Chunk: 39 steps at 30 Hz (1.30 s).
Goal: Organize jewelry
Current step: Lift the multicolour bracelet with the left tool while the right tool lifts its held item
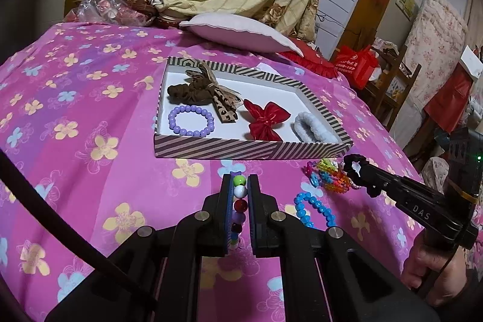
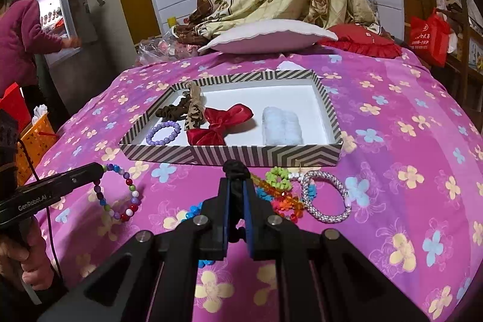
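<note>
Left wrist view: the left hand-held gripper (image 1: 240,186) is closed on a bracelet of mixed round glass-like beads, green, white, red and purple (image 1: 240,195), the strand running lengthwise between the pads
Right wrist view: the right hand-held gripper (image 2: 237,180) is closed on a black ruffled fabric scrunchie (image 2: 235,168), which bulges out past the fingertips
Goal container: a shallow rectangular cardboard box with black-and-white striped walls and a white floor (image 1: 241,148), on the bed's pink flowered cover (image 1: 90,110)
Direction from both grippers: the box lies straight ahead and beyond the fingertips, its near striped wall the first thing to cross
Long axis of box: runs left to right across both views, so the near wall is a long side
Nearer hand: hard to tell; in the right wrist view the scrunchie sits just short of the near wall, so the right looks slightly closer
Free floor: the white right rear area (image 2: 289,98), behind the pale fluffy hair tie (image 2: 282,125), looks open to me
Still outside: a blue faceted bead bracelet (image 1: 314,208) and a silver-pink woven bangle (image 2: 324,196) lie on the cover near the box
</note>
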{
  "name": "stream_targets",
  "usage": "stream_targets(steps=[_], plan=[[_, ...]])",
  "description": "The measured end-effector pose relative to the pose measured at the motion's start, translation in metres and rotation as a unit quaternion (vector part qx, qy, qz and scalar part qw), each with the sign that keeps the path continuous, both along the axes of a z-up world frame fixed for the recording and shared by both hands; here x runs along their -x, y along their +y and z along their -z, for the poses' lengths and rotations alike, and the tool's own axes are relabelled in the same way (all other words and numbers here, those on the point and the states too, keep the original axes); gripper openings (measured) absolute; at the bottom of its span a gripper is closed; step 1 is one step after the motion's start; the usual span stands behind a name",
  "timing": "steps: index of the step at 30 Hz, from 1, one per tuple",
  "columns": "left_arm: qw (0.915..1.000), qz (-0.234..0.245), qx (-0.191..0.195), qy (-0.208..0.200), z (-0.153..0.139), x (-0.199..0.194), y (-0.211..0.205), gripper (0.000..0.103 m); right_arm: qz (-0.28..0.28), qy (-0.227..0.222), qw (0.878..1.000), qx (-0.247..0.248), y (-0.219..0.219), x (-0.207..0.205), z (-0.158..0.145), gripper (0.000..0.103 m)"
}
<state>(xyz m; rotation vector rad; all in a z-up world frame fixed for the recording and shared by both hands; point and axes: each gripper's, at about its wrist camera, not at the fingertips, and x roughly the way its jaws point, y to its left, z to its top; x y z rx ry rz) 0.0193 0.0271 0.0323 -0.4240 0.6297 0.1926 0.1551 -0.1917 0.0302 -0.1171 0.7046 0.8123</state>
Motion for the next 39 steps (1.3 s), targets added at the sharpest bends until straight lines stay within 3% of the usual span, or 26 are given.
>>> stream_targets(steps=[39], plan=[[0.9999,0.006,-0.012,0.009,0.0003,-0.0029,-0.0071,0.000,-0.003,-0.020,0.999,0.027,0.0083,0.0054,0.0037,0.009]])
